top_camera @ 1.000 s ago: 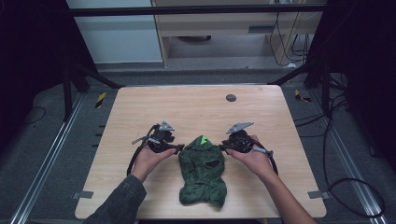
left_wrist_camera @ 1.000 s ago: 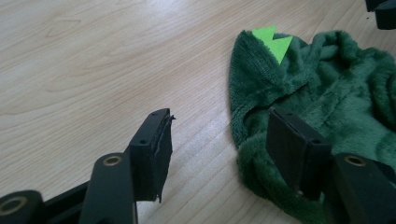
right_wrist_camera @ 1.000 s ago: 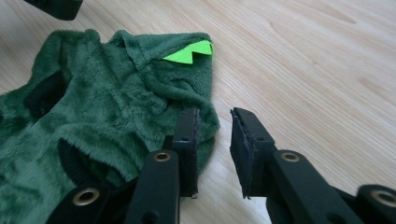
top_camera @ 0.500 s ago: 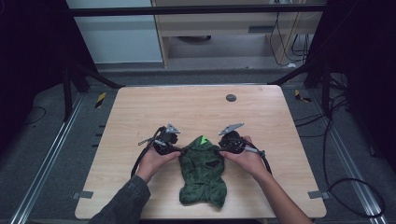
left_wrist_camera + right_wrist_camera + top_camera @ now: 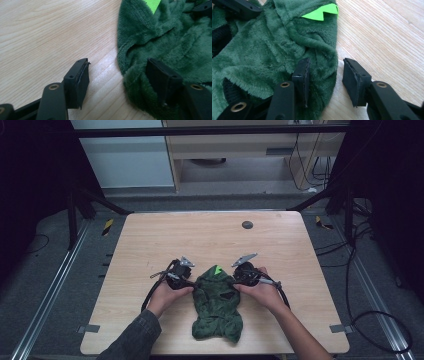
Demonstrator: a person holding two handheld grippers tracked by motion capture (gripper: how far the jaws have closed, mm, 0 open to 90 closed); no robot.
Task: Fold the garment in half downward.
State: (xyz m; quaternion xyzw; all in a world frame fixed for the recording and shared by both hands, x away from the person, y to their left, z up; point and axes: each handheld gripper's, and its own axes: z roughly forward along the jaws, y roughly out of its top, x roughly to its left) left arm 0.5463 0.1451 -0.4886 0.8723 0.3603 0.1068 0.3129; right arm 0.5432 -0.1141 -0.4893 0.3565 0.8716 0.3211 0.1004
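High view: a dark green fleece garment (image 5: 218, 306) with a bright green patch (image 5: 217, 269) is laid near the front edge of a wooden table (image 5: 210, 237). The left gripper (image 5: 186, 281) and right gripper (image 5: 239, 275) are held at its two sides. Both sets of jaws are parted, each straddling the fabric's edge, one jaw on fleece, one over bare wood. The right jaws have just been opening.

The left tool (image 5: 118, 80) has two matte black plastic jaws ending in rectangular ribbed rubber pads, each arm fixed with a brass-ringed rivet. The right tool (image 5: 325, 82) is built alike. In the high view both carry grey three-cornered plates and looping black cables. A dark grey-blue sleeve (image 5: 132, 340) covers the left forearm.
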